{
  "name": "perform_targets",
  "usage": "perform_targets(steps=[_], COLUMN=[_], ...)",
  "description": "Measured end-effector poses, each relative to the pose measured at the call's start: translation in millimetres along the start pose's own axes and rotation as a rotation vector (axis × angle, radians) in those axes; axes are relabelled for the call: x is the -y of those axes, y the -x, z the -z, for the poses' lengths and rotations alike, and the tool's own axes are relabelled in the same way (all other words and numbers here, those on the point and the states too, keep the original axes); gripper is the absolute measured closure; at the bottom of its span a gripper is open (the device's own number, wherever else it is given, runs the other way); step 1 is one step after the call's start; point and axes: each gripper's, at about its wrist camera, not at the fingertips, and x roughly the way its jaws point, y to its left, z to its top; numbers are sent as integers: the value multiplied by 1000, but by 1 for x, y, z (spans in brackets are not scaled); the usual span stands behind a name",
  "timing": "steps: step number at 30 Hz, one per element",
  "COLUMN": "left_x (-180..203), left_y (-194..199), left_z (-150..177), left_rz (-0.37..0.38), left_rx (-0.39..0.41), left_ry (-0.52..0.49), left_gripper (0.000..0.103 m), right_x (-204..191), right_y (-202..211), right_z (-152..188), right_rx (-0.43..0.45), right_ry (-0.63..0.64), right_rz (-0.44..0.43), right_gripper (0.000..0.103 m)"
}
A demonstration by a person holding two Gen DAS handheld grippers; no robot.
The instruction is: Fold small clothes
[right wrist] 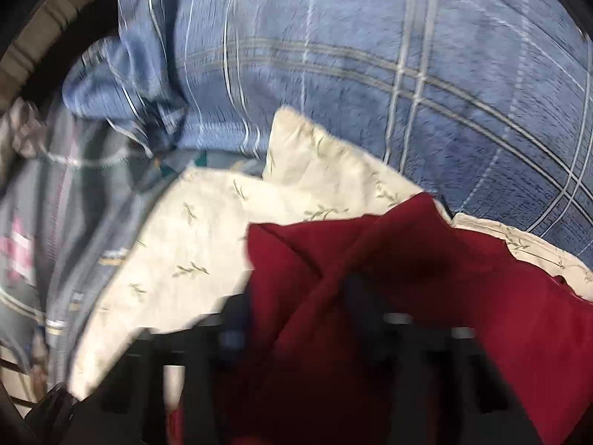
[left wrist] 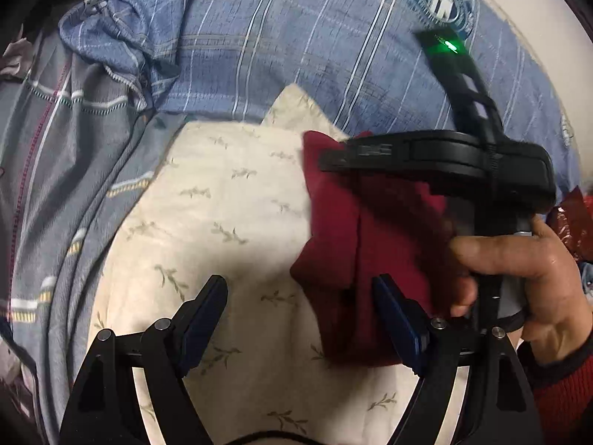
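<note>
The red cloth [left wrist: 374, 230] lies on a cream sheet [left wrist: 222, 204] printed with small leafy sprigs, and it is crumpled, not flat: a deep maroon piece with a straight seam running down it and folds bunched toward the right. The left tool [left wrist: 300, 319] hangs released over the sheet, jaws wide, nothing between them; its right finger [left wrist: 396, 322] sits at the cloth's lower left edge, its left finger over bare cream fabric. Ahead and to the right of it, the right tool [left wrist: 326, 159] reaches in across the top of the cloth, a hand [left wrist: 526, 270] wrapped round its handle, a red sleeve [left wrist: 567, 389] at the wrist and a green light glowing on the rig. In the right wrist view the picture smears badly, but the cloth [right wrist: 370, 296] fills the space straight in front of the right tool [right wrist: 296, 319] and rises in a ridge between the blurred fingers, looking pinched there; the jaws stand narrow. Beyond the cream sheet, a blue plaid blanket [left wrist: 296, 37] spreads across the far side, rumpled at the left.
</note>
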Motion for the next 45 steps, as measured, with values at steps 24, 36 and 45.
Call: perform_targets(steps=[24, 36, 45], left_x=[11, 28, 25], left_y=[-42, -14, -7], left_z=[-22, -12, 8], left_rz=[153, 181, 65], left_rx=[-61, -13, -30], left_ry=[3, -46, -41], left_gripper=[83, 85, 40], right_x=[40, 13, 32], right_y=[35, 0, 21], right_z=[-4, -16, -1], right_rx=[19, -113, 7], right_ry=[-185, -119, -123], right_rz=[-172, -136, -125], right_gripper=[38, 17, 84])
